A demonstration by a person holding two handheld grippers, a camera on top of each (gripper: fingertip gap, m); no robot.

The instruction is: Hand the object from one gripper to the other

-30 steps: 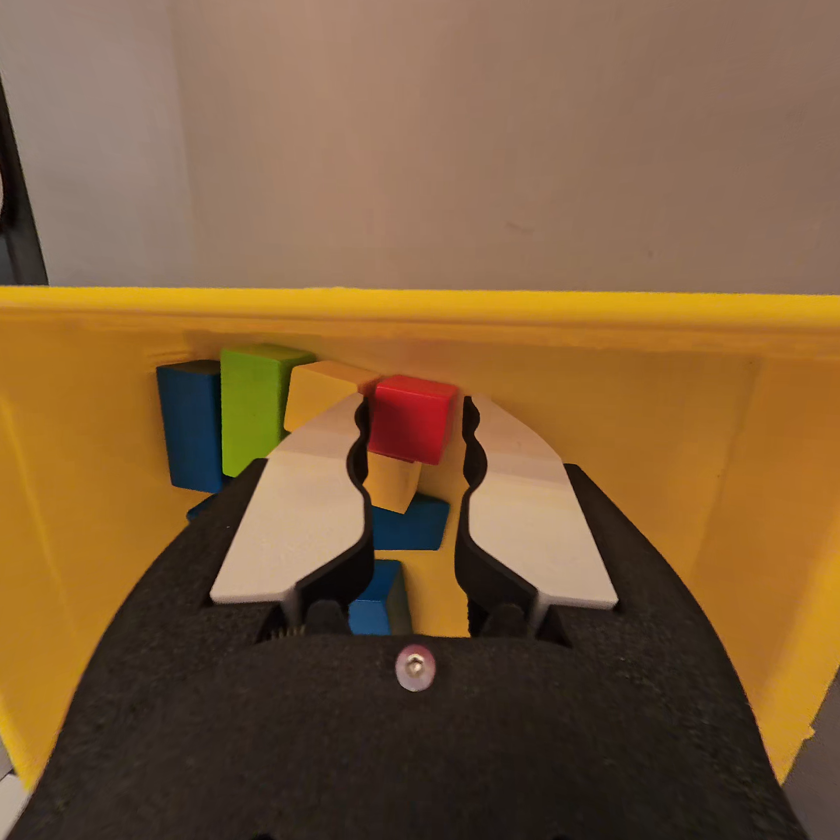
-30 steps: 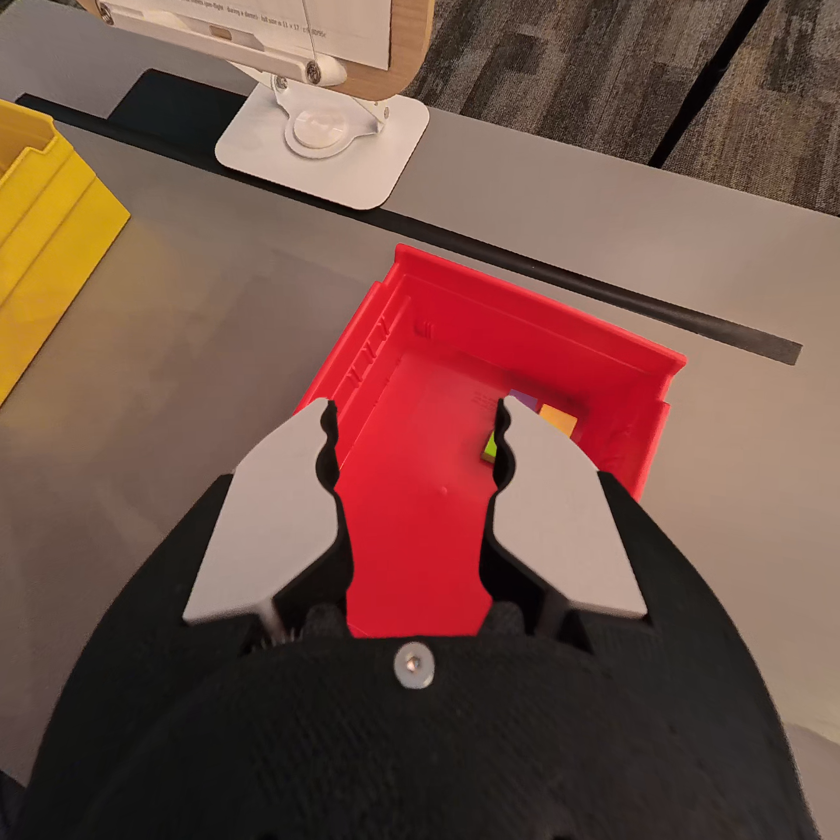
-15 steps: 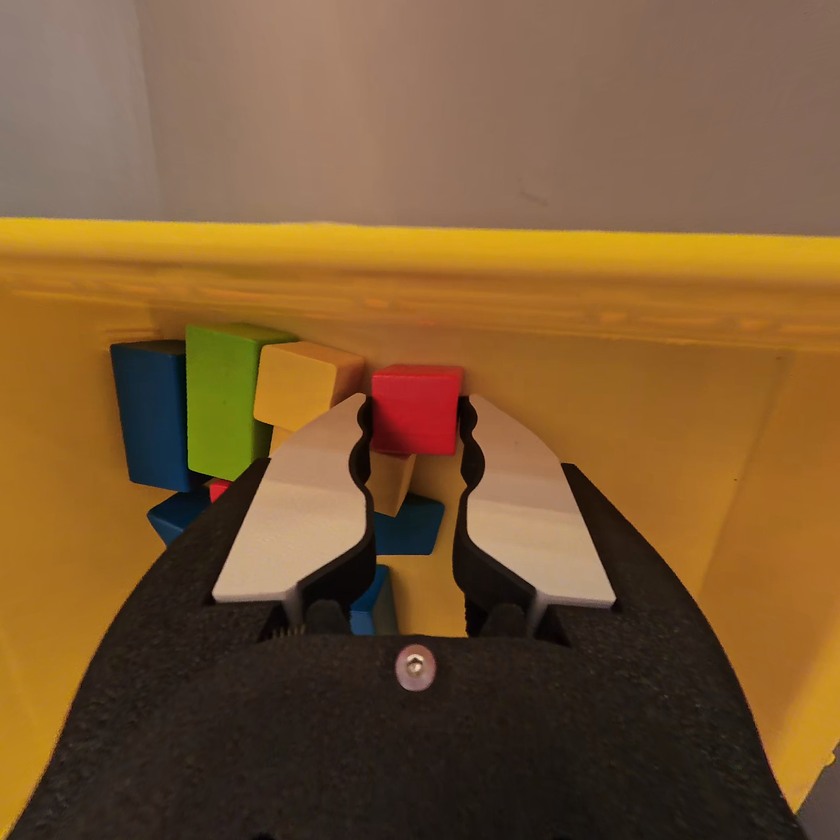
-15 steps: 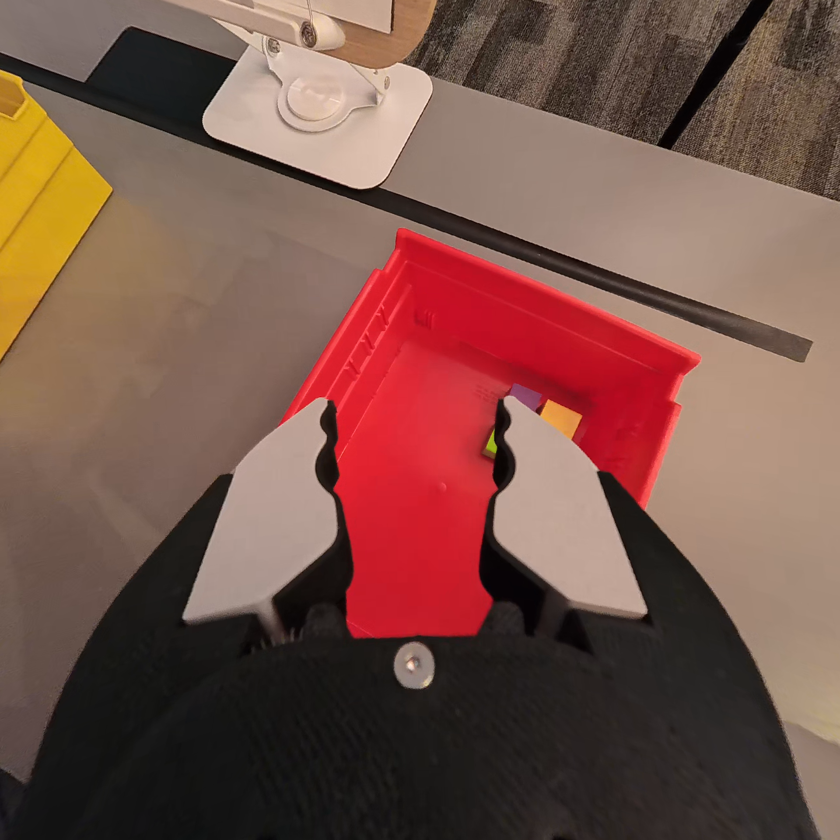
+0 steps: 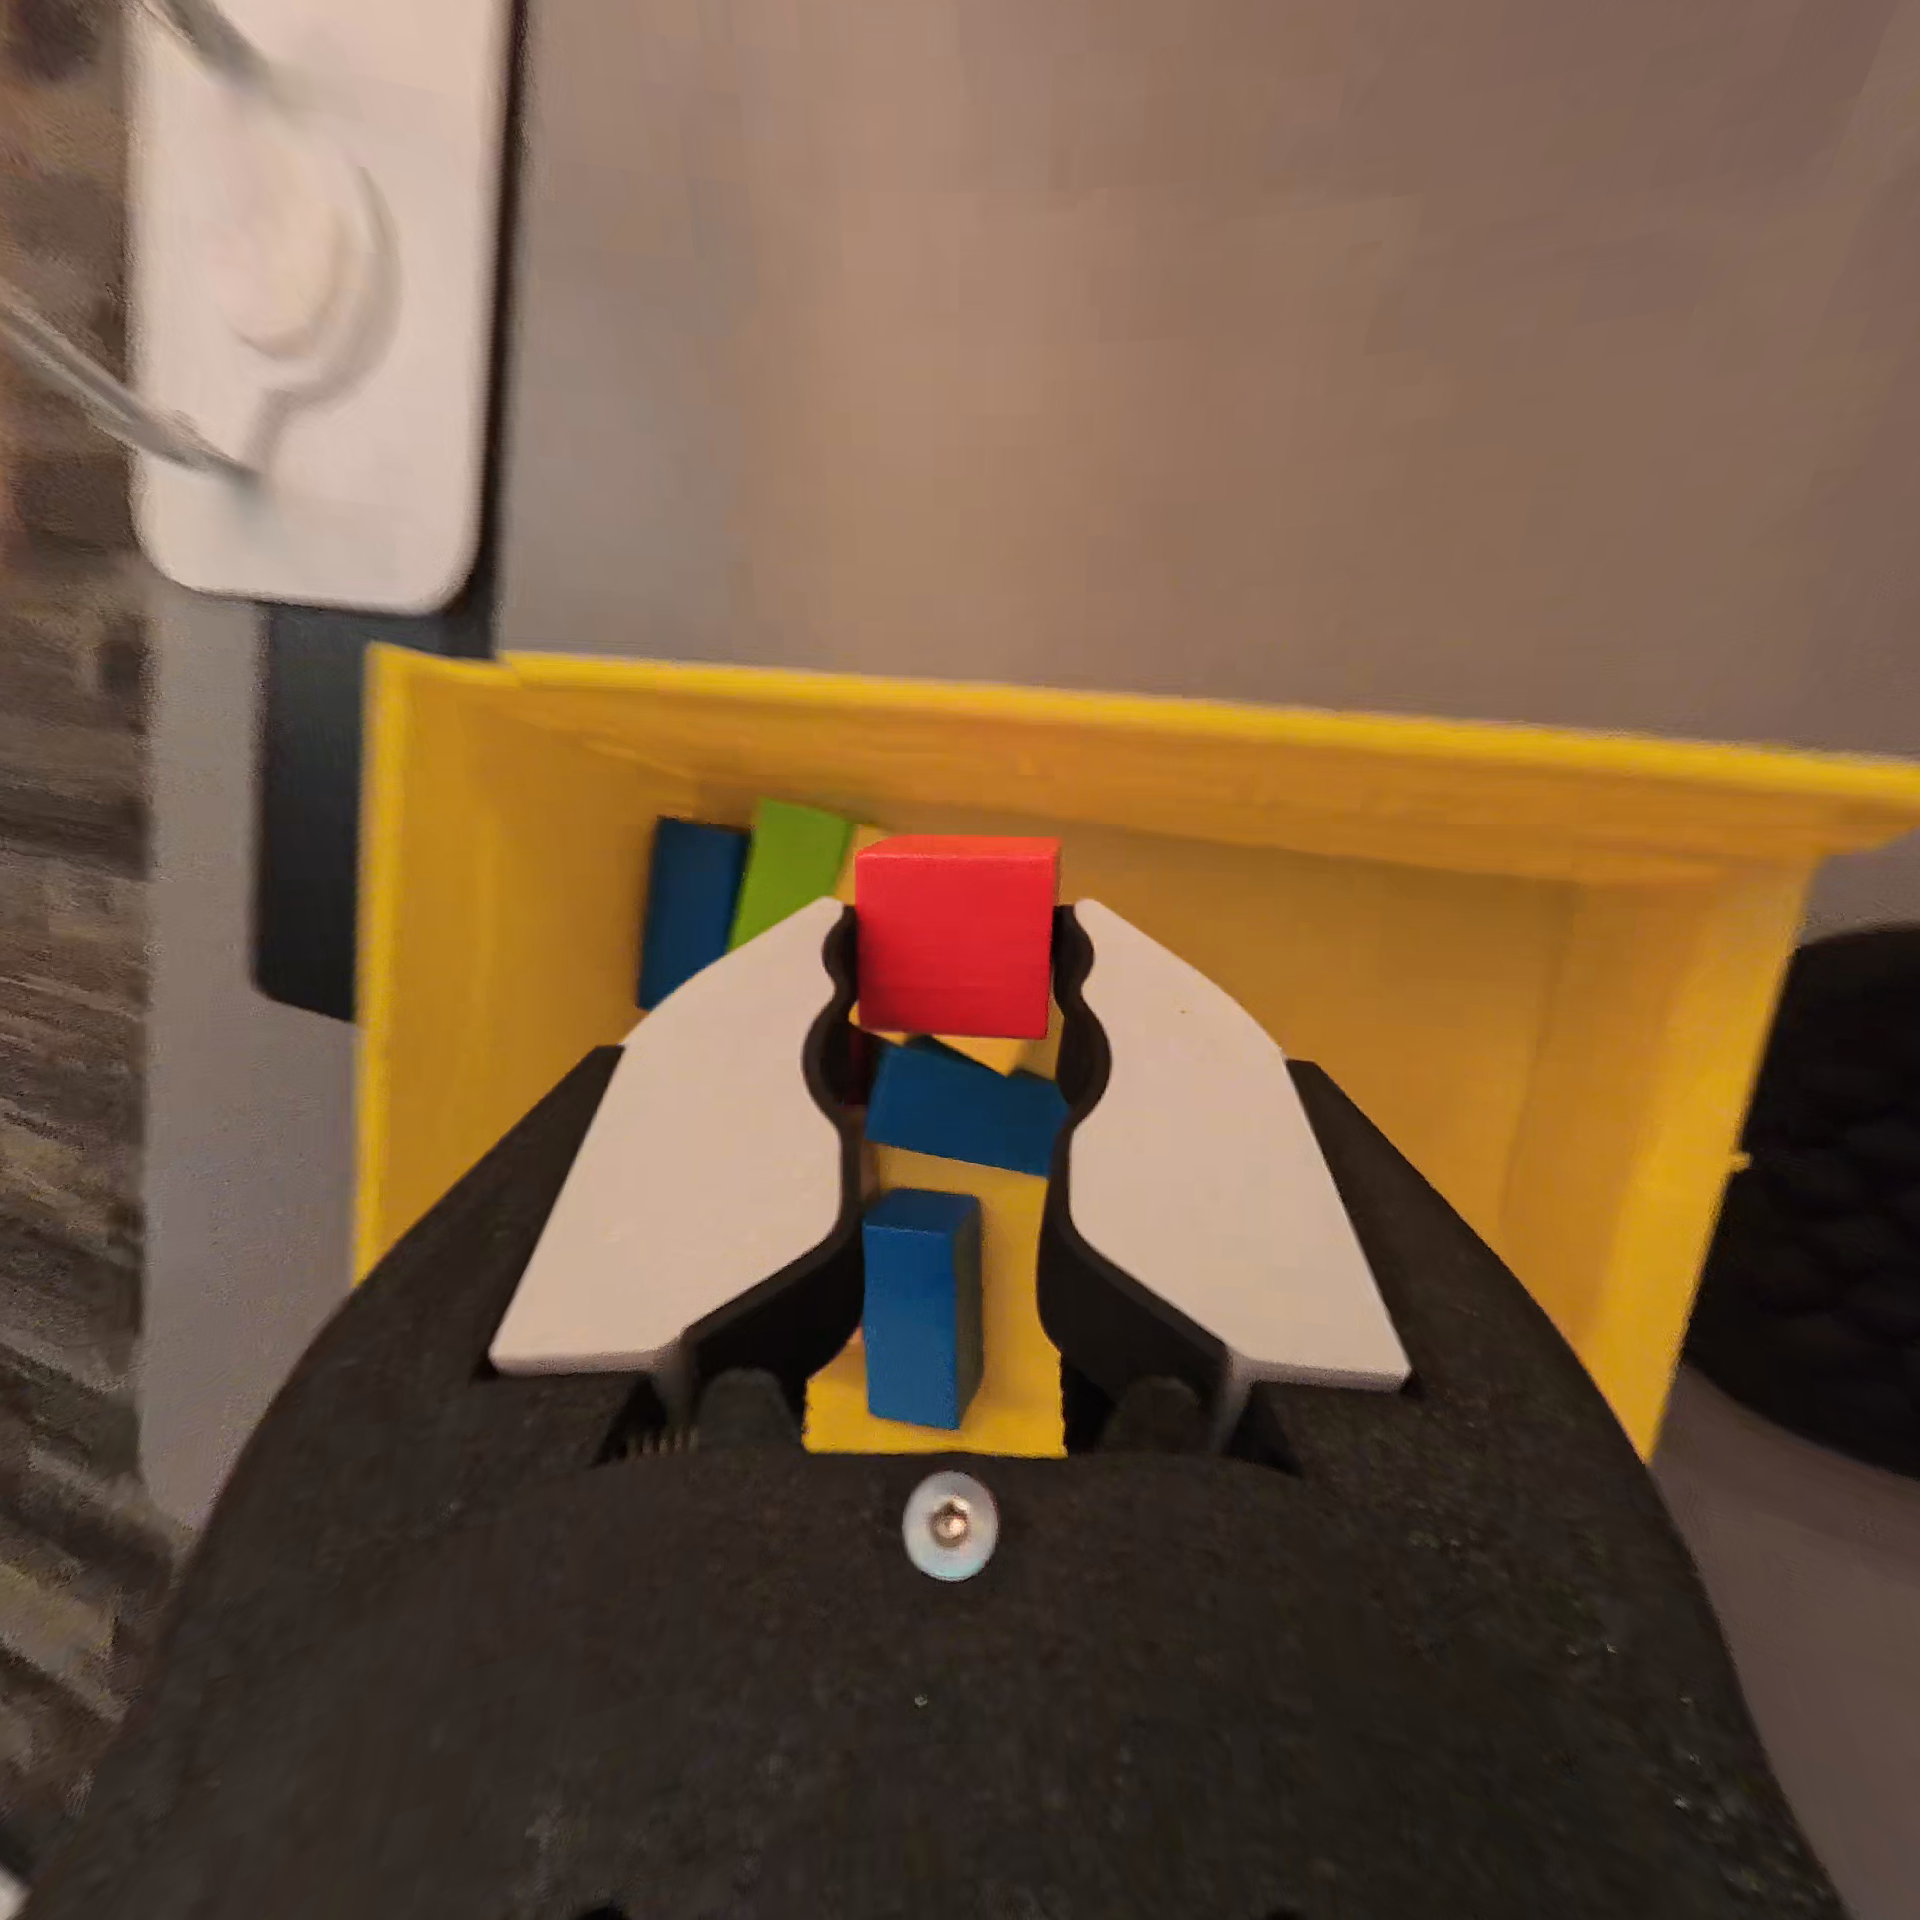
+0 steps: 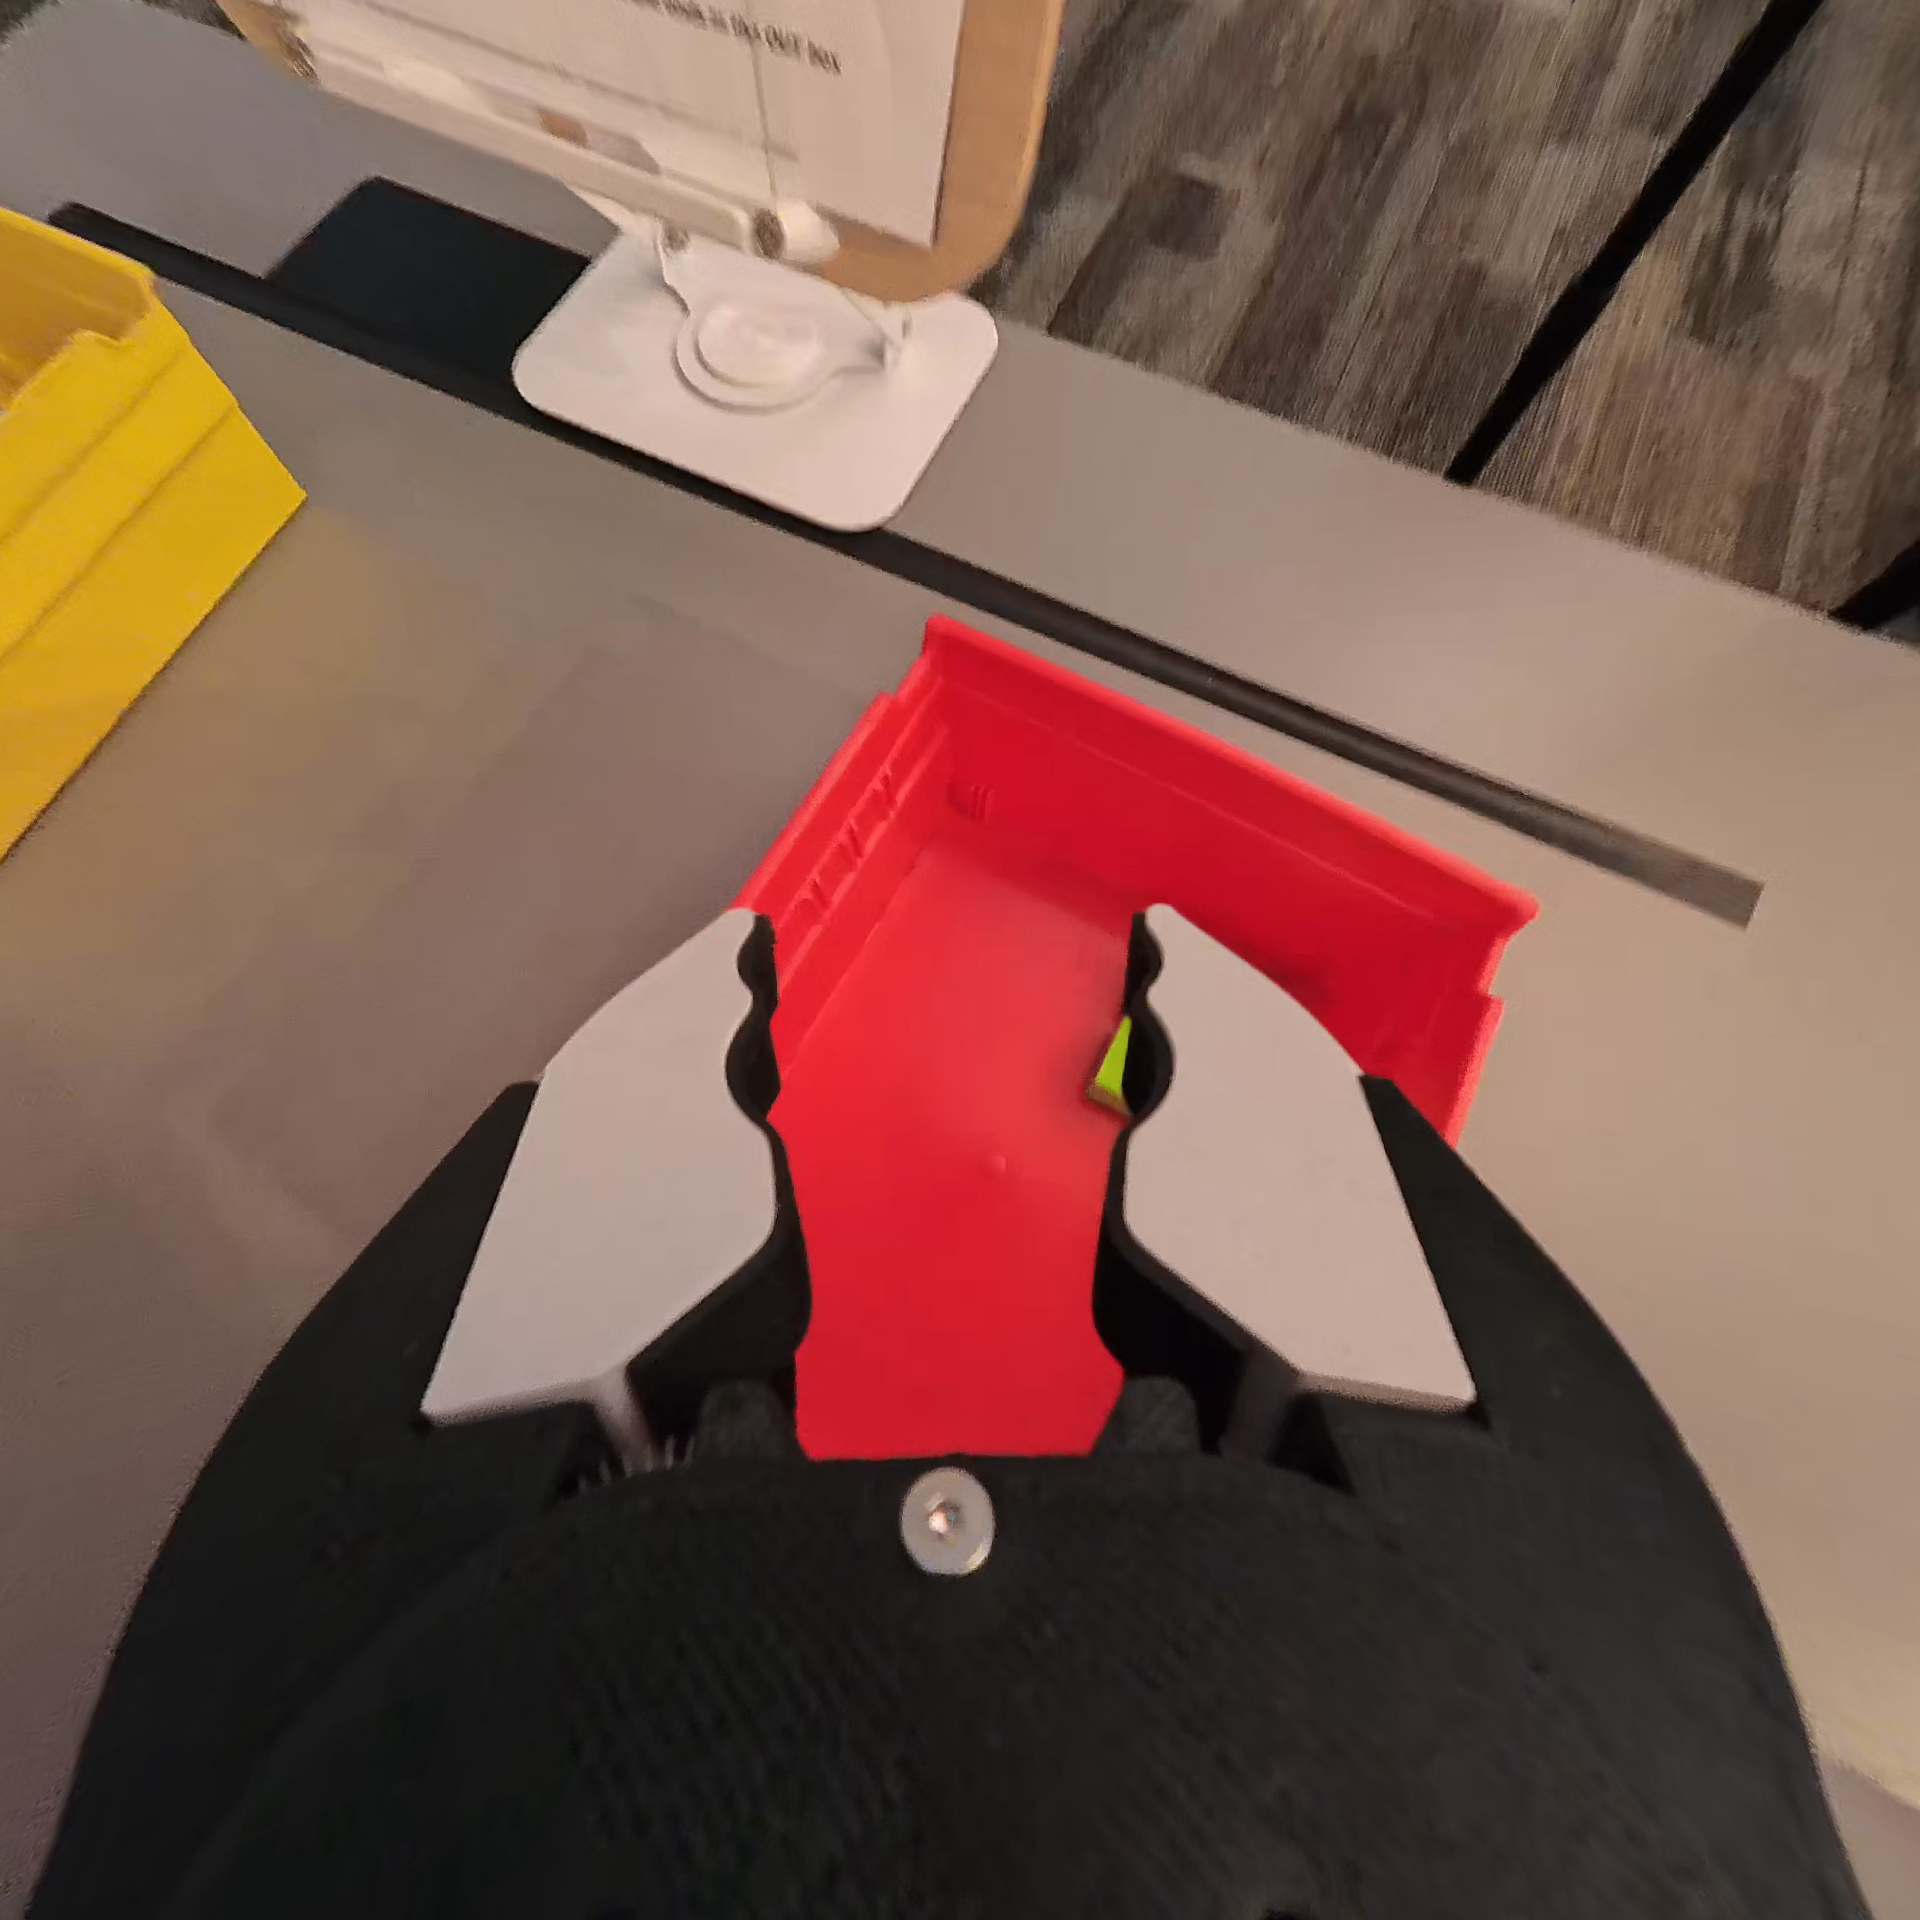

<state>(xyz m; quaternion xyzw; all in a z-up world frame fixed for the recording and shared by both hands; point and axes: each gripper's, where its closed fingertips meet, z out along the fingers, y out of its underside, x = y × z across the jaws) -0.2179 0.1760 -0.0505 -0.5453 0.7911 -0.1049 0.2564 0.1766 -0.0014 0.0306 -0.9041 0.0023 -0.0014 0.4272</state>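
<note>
Left gripper (image 5: 954,940) fingers clamped on a red cube (image 5: 956,937) above the yellow bin (image 5: 1299,774) of coloured blocks, right gripper (image 6: 951,961) fingers apart and empty over the red bin (image 6: 1226,790) on the grey table (image 6: 416,748)

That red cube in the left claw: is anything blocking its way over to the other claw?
Nothing visible does. The red cube is clamped in the left gripper above the yellow bin; the right gripper is open and empty over the red bin.
</note>
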